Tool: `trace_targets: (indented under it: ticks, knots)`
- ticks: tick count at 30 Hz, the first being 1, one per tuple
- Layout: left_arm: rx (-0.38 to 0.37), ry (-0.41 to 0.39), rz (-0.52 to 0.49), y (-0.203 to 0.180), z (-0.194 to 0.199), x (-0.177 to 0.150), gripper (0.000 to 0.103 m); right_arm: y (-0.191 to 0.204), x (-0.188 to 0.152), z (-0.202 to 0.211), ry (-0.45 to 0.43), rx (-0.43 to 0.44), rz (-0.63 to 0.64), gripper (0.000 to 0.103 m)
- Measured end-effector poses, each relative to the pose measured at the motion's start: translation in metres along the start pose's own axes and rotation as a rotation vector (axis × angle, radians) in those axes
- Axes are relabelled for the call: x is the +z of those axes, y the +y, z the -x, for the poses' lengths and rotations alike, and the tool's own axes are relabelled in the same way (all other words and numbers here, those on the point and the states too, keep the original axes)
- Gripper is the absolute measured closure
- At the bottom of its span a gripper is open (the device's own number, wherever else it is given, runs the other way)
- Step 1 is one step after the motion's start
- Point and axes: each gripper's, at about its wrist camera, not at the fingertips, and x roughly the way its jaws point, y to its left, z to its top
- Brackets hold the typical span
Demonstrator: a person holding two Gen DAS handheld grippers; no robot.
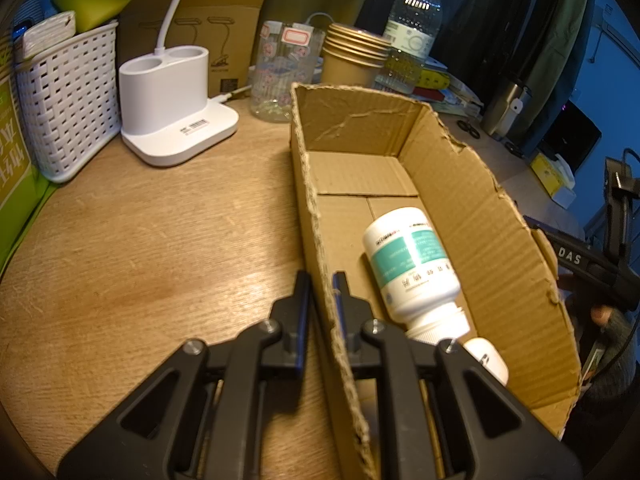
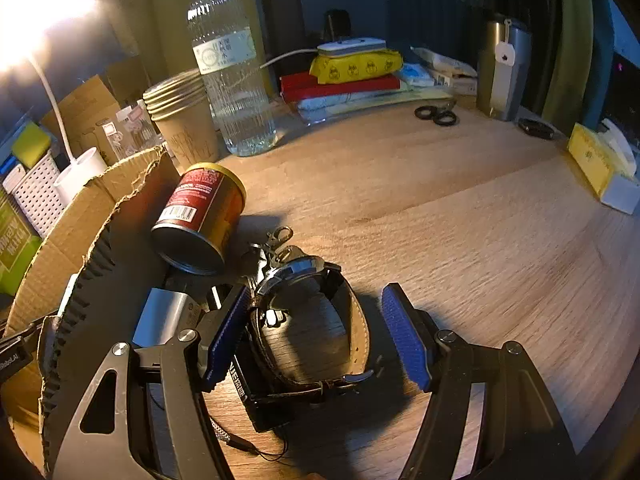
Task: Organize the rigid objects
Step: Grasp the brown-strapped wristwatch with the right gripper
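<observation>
In the left wrist view my left gripper [image 1: 321, 292] is shut on the left wall of an open cardboard box [image 1: 472, 216], one finger outside and one inside. A white pill bottle [image 1: 412, 264] with a teal label lies on the box floor, and a second white container [image 1: 486, 360] shows near it by my finger. In the right wrist view my right gripper [image 2: 316, 334] is open and straddles a wristwatch [image 2: 298, 270] with a dark leather strap that rests on the wooden table. The left pad is close to the strap; the right pad stands apart from it.
A red and gold can [image 2: 200, 216] lies on its side beside the box wall [image 2: 60, 240], with keys [image 2: 276, 244] and a black case [image 2: 256, 396] by the watch. Behind stand a water bottle [image 2: 228, 80], paper cups [image 2: 184, 120], a white lamp base [image 1: 172, 104] and a white basket [image 1: 68, 96].
</observation>
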Motion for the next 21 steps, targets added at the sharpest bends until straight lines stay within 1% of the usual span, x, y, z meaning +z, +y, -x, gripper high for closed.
trace_targets:
  ticks: [6,8,21]
  knots:
    - [0.000,0.000,0.000,0.0003,0.0000,-0.0001,0.091,-0.0012,0.0001,-0.0018,0.012,0.006,-0.018,0.033]
    - [0.000,0.000,0.000,0.0003,0.0000,-0.0001,0.091,-0.0007,-0.0002,-0.0025,0.014,0.013,-0.019,0.039]
    - [0.000,0.000,0.000,0.0004,0.0000,-0.0002,0.091,0.0037,-0.0008,-0.0018,0.009,-0.001,-0.001,0.049]
